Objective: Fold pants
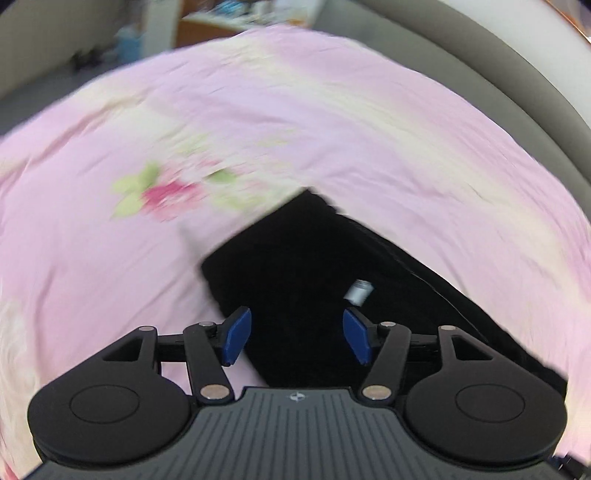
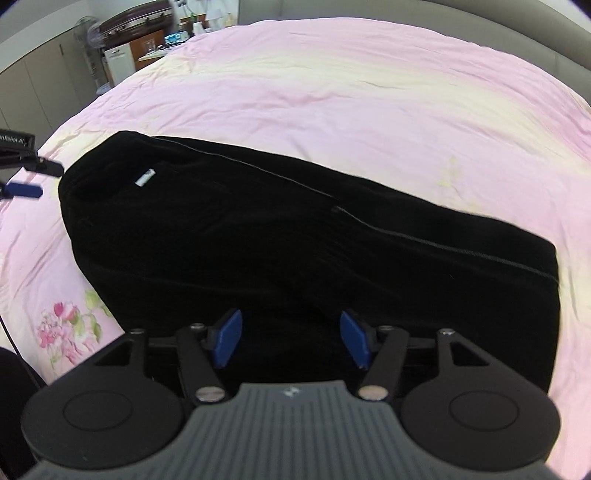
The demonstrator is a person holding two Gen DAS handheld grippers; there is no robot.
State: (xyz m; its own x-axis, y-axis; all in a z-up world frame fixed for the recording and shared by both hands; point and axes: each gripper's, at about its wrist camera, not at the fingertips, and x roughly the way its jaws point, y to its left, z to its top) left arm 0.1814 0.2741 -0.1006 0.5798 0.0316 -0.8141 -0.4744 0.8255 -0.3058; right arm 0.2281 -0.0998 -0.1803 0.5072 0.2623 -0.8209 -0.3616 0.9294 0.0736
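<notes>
The black pants [image 2: 295,240] lie folded flat on the pink bed sheet [image 2: 332,92], running from upper left to right, with a small white label [image 2: 144,177] near their left end. My right gripper [image 2: 290,336] hovers over their near edge, open, its blue pads apart with only dark cloth below them. In the blurred left wrist view, my left gripper [image 1: 297,332] is open above a corner of the pants [image 1: 303,266], close to the label [image 1: 357,291]. The left gripper [image 2: 35,179] also shows at the left edge of the right wrist view, beside the pants' left end.
A pink and green flower print [image 2: 66,325] marks the sheet near the front left. A grey padded headboard [image 1: 517,74] curves along the bed's far side. Beyond the bed stand a fan [image 2: 86,35], cabinets and a cluttered desk [image 2: 155,44].
</notes>
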